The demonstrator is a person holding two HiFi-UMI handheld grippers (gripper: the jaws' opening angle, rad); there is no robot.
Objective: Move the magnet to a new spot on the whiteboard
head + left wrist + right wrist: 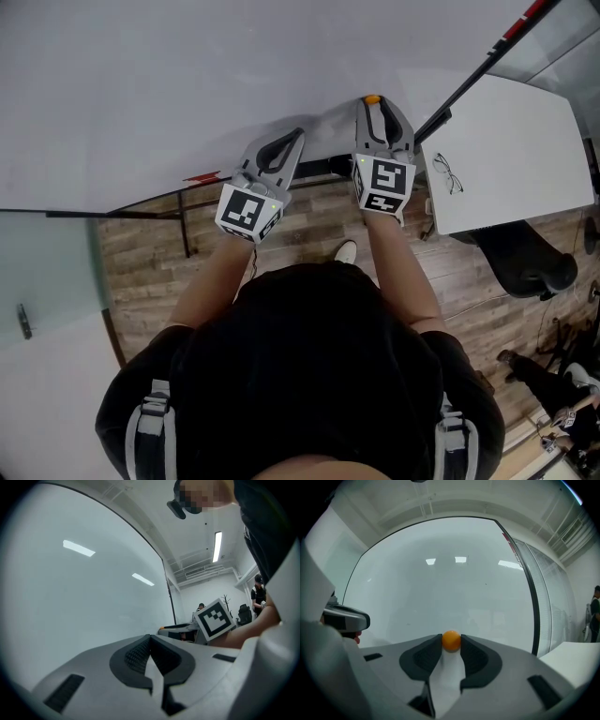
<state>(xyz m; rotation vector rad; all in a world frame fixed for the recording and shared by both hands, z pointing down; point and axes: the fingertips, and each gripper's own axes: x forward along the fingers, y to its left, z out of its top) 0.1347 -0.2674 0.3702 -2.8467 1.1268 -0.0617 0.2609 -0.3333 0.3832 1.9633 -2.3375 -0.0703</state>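
The right gripper (451, 638) has its two dark ribbed pads (425, 654) closed against opposite sides of a small round orange magnet (451, 641), which is pinched at the very tips of the jaws. The magnet lies against the large glossy white whiteboard (440, 588), low on the board's face and right of its middle. The left gripper (150, 638) has its jaws pressed together with nothing between them. Its tips stand close to the same board, to the left of the right gripper and apart from it; whether they touch the board cannot be determined. Both grippers are held out in front of a person in a black top (309, 375). Under the board runs a wood-plank floor (309, 220). To the right stands a white rectangular table (525, 178) carrying a pair of spectacles (448, 173), with a black office chair (525, 261) just beside it.
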